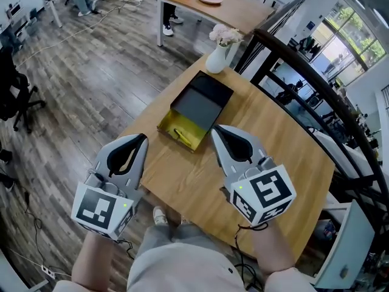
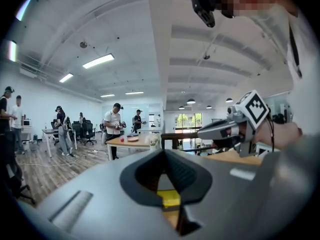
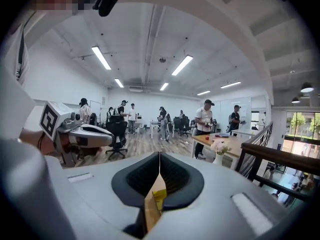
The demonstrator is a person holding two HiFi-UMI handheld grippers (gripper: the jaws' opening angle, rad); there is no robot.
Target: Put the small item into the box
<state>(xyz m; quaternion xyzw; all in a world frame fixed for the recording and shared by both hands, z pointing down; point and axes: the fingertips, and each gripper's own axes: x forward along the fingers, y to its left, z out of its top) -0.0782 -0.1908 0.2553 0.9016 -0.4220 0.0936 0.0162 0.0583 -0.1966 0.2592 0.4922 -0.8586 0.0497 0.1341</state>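
Note:
On the wooden table (image 1: 255, 163) lies an open box (image 1: 196, 109) with a dark lid and a yellow tray. A small thin item (image 1: 180, 134) lies inside the yellow tray. My left gripper (image 1: 143, 139) hovers at the table's near-left edge, shut and holding nothing, its tip just left of the tray. My right gripper (image 1: 215, 129) is shut and holding nothing, its tip beside the tray's right corner. In the left gripper view the jaws (image 2: 164, 152) meet, with the yellow tray (image 2: 170, 198) showing below. The right gripper view shows the same: shut jaws (image 3: 159, 157) above the yellow tray (image 3: 159, 196).
A white vase of flowers (image 1: 220, 50) stands at the table's far corner behind the box. A dark railing (image 1: 316, 78) runs along the right. A second table (image 1: 209, 2) with plates stands farther back. An office chair (image 1: 15, 99) is on the floor at left.

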